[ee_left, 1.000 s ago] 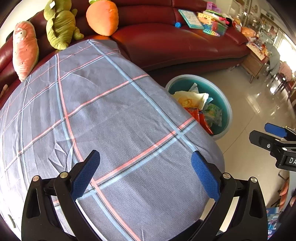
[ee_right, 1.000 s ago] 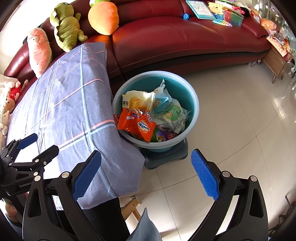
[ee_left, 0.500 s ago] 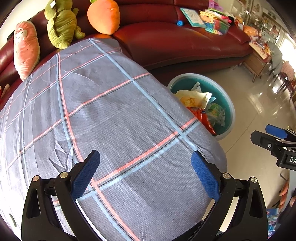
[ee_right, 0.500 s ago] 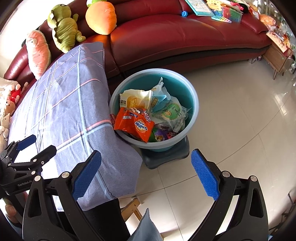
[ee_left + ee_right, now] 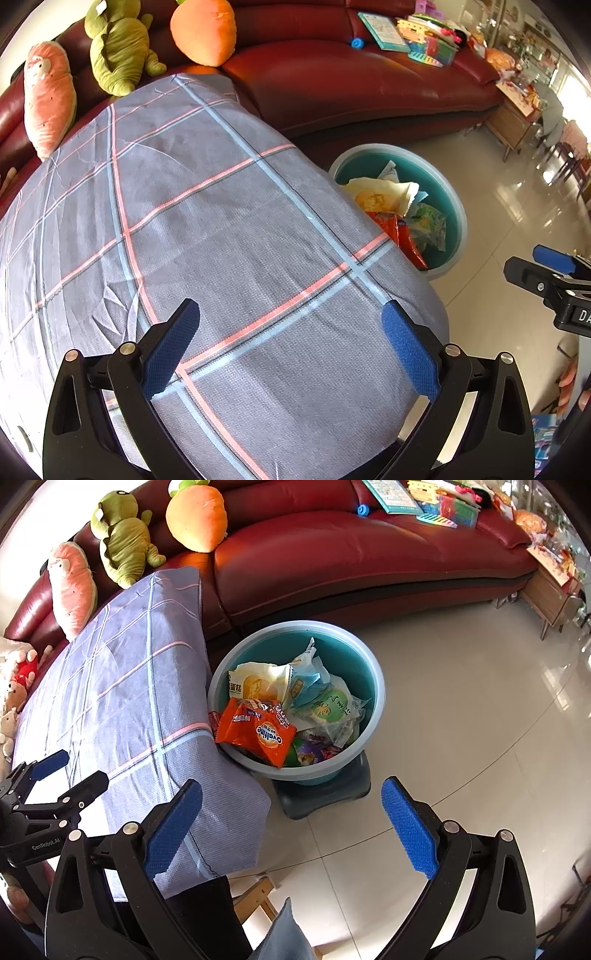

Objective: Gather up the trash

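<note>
The trash sits in a teal basin on the tiled floor, pressed against the edge of the worktop and raised on a dark stand. Its contents are crumpled snack wrappers: an orange Ovaltine packet draped over the near rim, a cream-yellow cake packet behind it, a pale blue wrapper standing upright, and a clear bag with a green label. Darker wrappers lie beneath and cannot be identified. The worktop carries a grey cloth with pink and blue stripes, wrinkled at the near left. The left gripper hovers over this cloth, fingers spread wide and holding nothing. The right gripper hangs over the floor just short of the basin, fingers likewise spread and empty. In the left wrist view the cloth hides the near side of the basin, leaving only part of the wrappers visible. A red sofa behind holds plush toys and books; items at its far right are too small to make out.
</note>
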`<action>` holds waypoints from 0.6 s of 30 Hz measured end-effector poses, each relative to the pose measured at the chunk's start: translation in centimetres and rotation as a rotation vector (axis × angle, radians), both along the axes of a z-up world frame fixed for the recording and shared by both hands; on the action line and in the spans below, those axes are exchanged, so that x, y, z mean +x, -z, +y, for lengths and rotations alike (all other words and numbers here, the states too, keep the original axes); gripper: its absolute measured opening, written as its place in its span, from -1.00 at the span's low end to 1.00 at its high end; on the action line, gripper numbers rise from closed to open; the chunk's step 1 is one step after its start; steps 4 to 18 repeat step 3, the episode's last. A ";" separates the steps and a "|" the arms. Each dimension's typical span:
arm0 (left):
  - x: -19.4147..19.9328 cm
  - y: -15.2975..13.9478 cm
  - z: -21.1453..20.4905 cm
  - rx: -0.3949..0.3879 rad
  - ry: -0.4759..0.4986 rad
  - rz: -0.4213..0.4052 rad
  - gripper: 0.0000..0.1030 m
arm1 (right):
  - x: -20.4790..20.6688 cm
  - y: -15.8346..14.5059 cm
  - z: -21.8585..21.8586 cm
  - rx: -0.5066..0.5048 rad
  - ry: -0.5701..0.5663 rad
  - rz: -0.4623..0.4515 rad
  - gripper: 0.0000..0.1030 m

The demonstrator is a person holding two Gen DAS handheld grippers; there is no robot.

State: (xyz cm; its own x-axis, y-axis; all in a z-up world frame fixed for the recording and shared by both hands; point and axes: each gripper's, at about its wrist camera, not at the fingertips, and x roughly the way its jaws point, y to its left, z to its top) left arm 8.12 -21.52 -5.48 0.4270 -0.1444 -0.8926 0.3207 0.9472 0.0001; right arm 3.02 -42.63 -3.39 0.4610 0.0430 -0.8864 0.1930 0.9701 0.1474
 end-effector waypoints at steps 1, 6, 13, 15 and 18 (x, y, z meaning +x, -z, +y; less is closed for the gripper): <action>0.0 0.1 -0.1 0.003 0.002 0.001 0.92 | 0.0 0.0 0.0 -0.003 0.000 0.000 0.82; -0.1 0.1 -0.2 0.001 0.006 0.006 0.92 | 0.0 -0.1 0.0 -0.026 -0.005 0.000 0.82; -0.1 0.1 -0.2 0.001 0.006 0.006 0.92 | 0.0 -0.1 0.0 -0.026 -0.005 0.000 0.82; -0.1 0.1 -0.2 0.001 0.006 0.006 0.92 | 0.0 -0.1 0.0 -0.026 -0.005 0.000 0.82; -0.1 0.1 -0.2 0.001 0.006 0.006 0.92 | 0.0 -0.1 0.0 -0.026 -0.005 0.000 0.82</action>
